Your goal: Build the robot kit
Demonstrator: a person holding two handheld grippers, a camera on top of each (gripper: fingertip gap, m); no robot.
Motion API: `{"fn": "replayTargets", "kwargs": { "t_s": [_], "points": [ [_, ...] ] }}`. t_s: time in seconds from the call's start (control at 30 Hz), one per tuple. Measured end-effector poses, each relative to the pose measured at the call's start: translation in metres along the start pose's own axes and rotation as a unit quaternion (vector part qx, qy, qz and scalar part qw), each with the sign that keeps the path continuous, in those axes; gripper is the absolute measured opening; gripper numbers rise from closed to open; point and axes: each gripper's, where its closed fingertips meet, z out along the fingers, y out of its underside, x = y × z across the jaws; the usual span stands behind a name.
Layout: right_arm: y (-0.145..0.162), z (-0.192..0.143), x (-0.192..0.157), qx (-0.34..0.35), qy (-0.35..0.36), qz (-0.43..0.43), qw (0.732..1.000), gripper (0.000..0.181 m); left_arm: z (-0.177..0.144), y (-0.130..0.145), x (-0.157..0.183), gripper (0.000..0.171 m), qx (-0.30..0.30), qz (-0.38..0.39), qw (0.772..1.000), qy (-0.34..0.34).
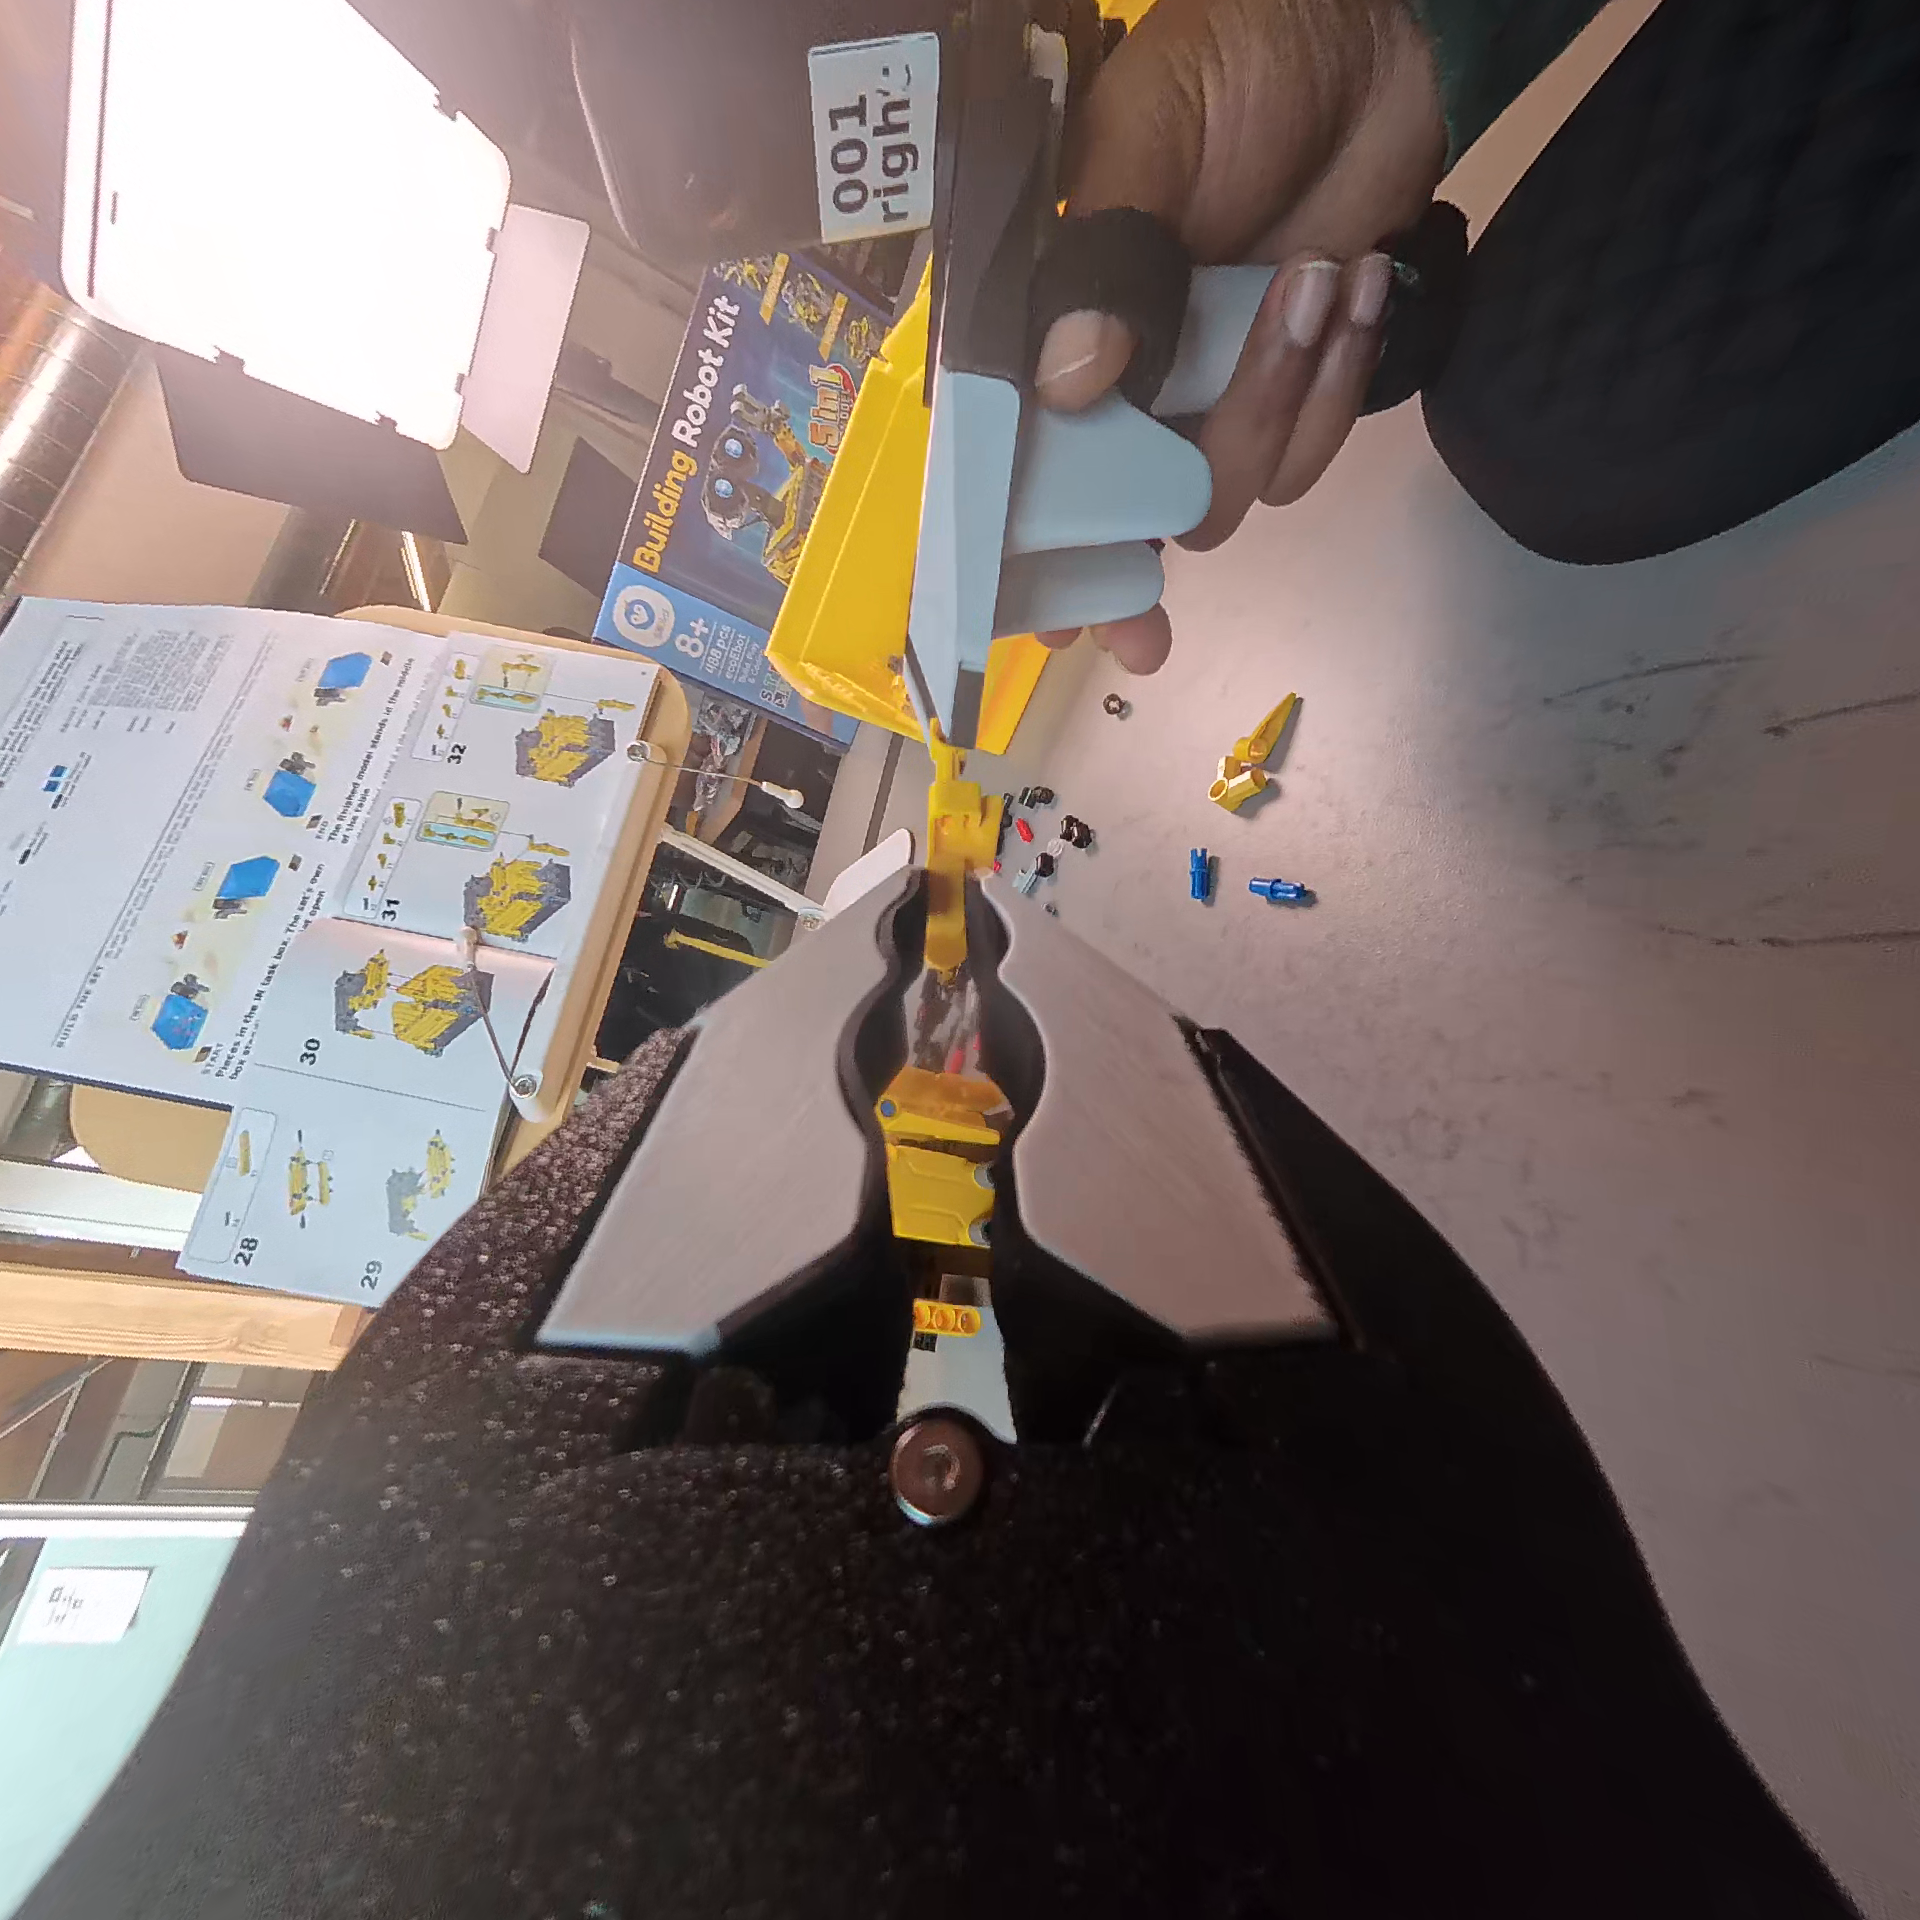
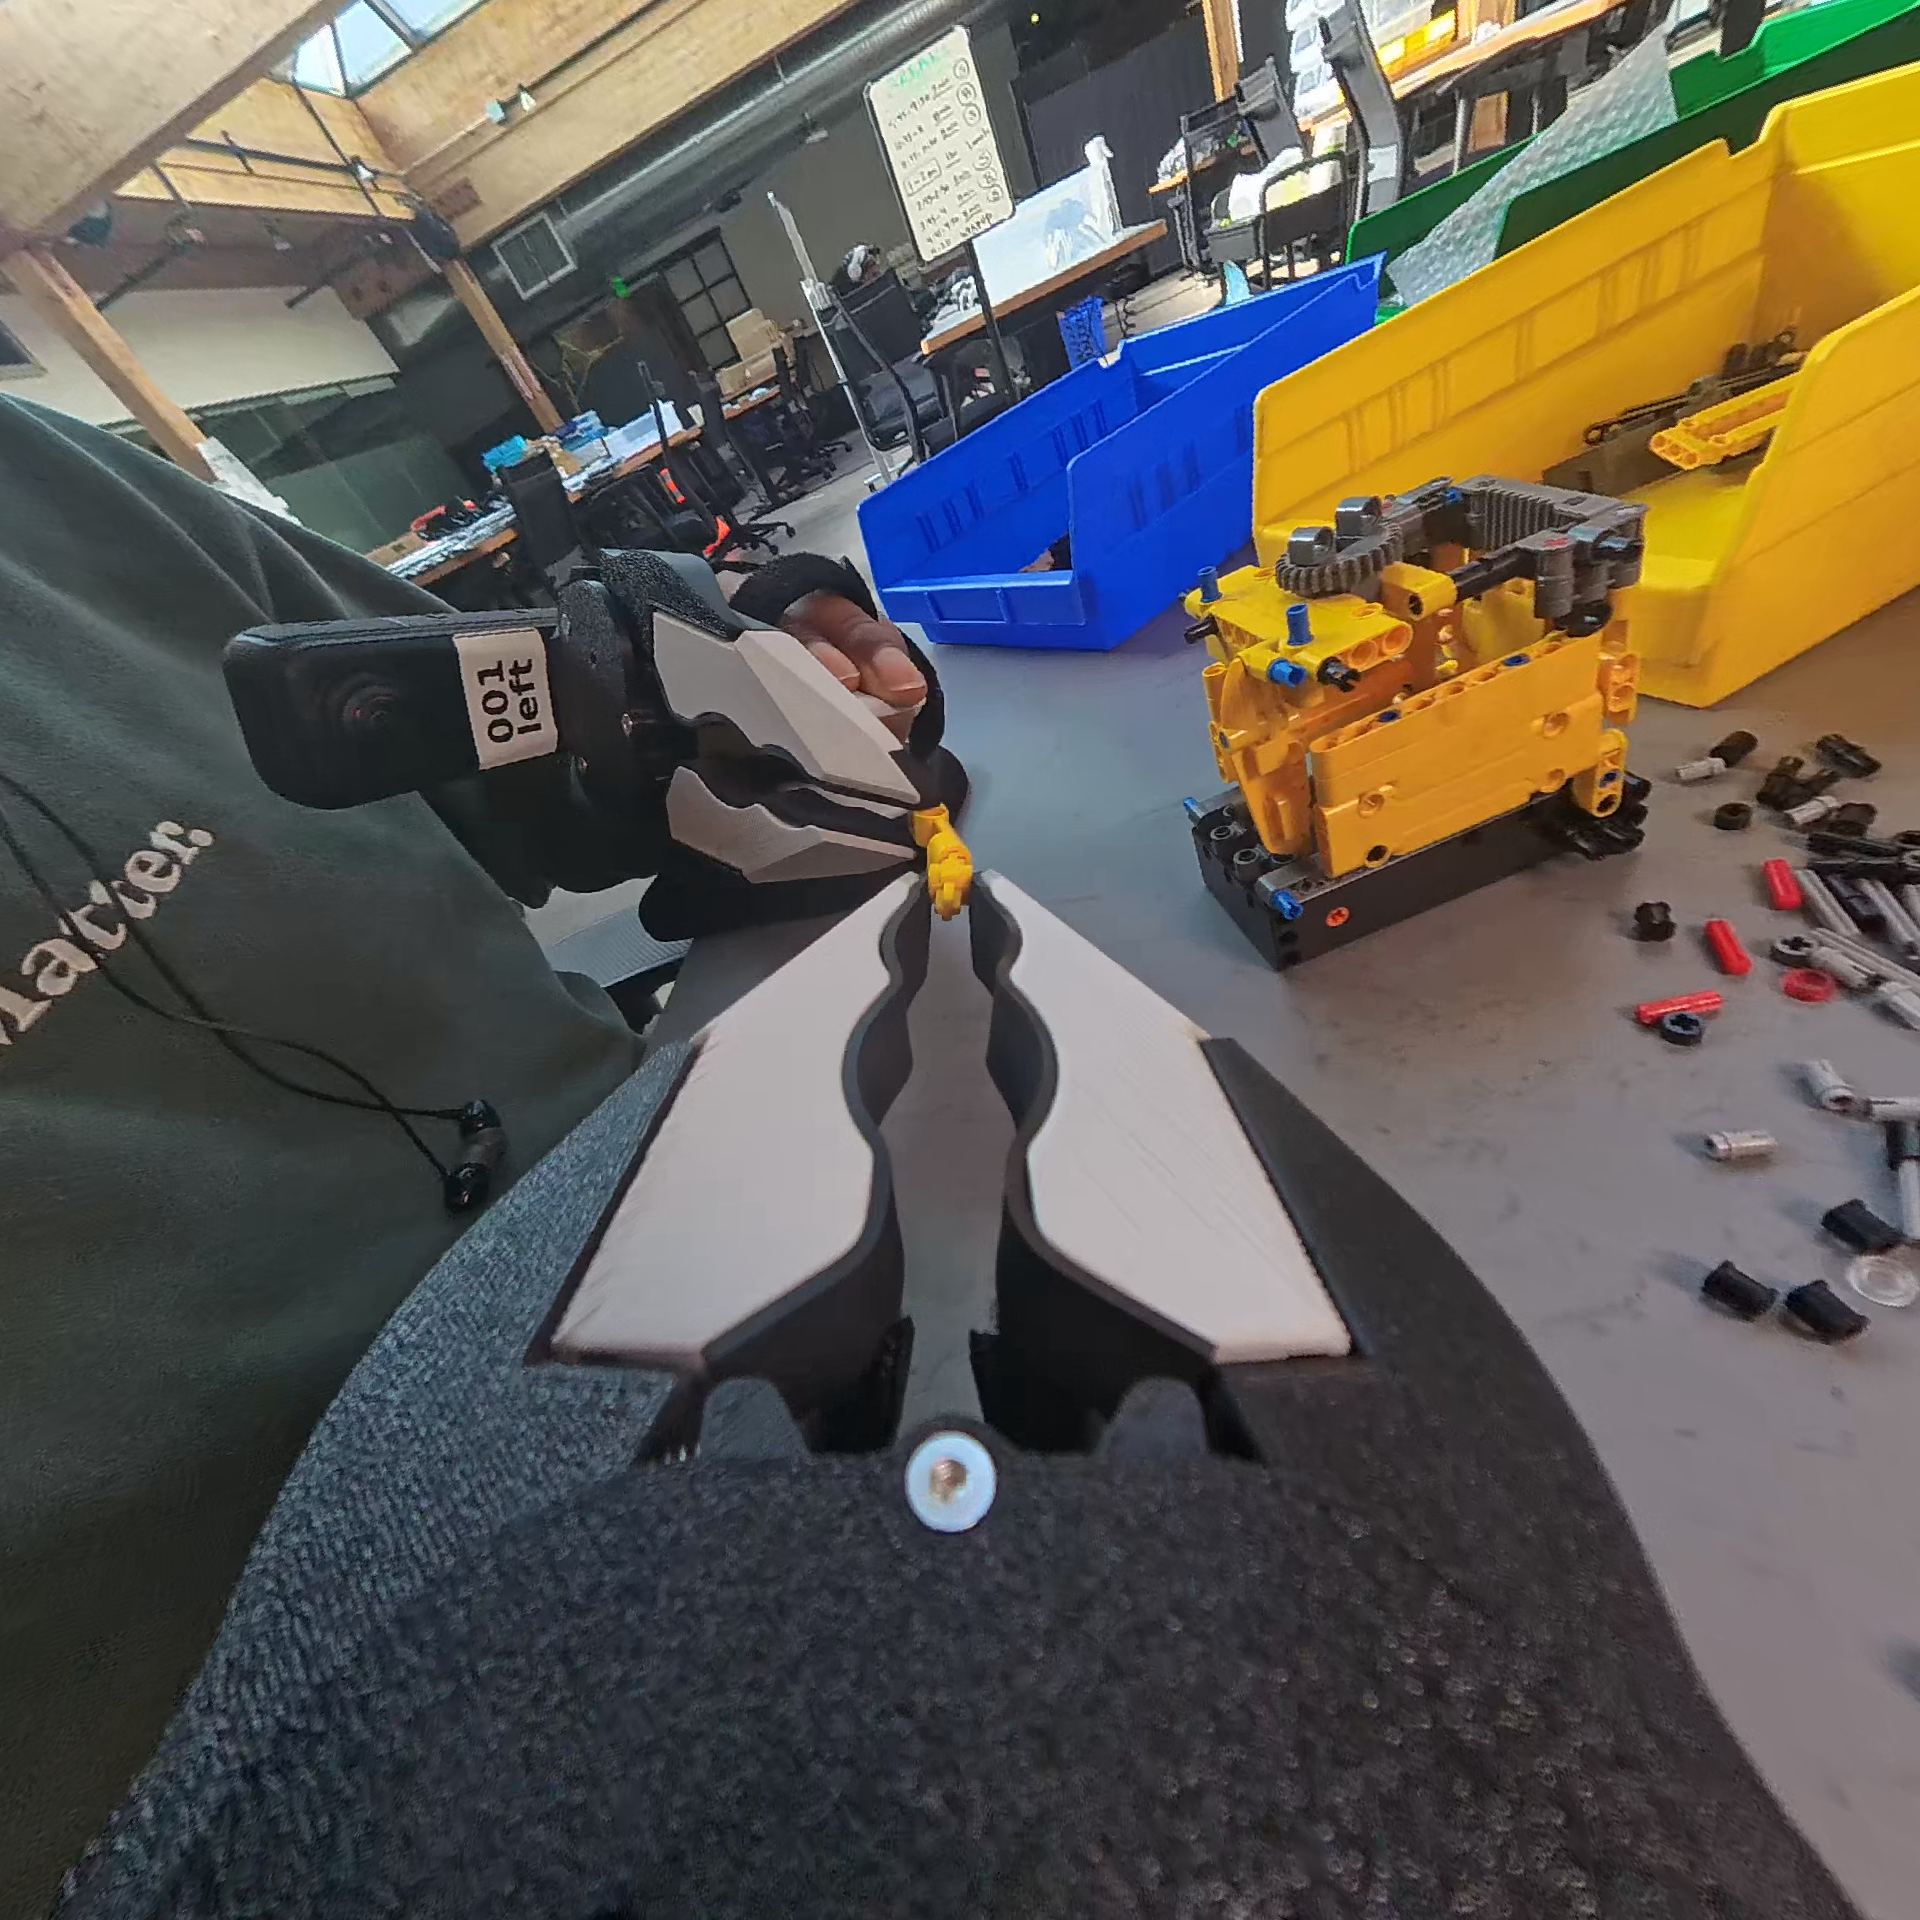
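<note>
- A small yellow connector piece (image 2: pixel 947 858) hangs above the worktop (image 2: pixel 1455 1091), pinched at opposite ends by the left tongs (image 2: pixel 914 826) and the right tongs (image 2: pixel 948 896), both nearly closed on it.
- Only the right wrist view shows the yellow brick model (image 2: pixel 1423 717), blue bin (image 2: pixel 1091 520) and yellow bin (image 2: pixel 1558 312).
- Only the left wrist view shows the instruction booklet (image 1: pixel 312 852) and kit box (image 1: pixel 727 468); there, blurred yellow parts between the fingers are hard to make out.

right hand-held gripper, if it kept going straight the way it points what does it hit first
Probably the left hand-held gripper: the small yellow piece that the right hand-held gripper pinches is also held in the left one's tips, which sit directly ahead. Depth between them is unclear.
</note>
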Motion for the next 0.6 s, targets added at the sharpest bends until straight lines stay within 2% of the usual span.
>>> {"fn": "replayTargets", "kwargs": {
  "t_s": [0.43,0.6],
  "points": [
    [-0.004,-0.002,-0.021,0.023,-0.108,0.087,0.990,0.005,-0.015,-0.019,-0.002,0.005,0.066,-0.031,0.997,0.027],
    [-0.006,-0.001,-0.021,0.029,-0.109,0.099,0.989,0.005,-0.018,-0.022,-0.004,0.004,0.069,-0.036,0.997,0.026]
  ]
}}
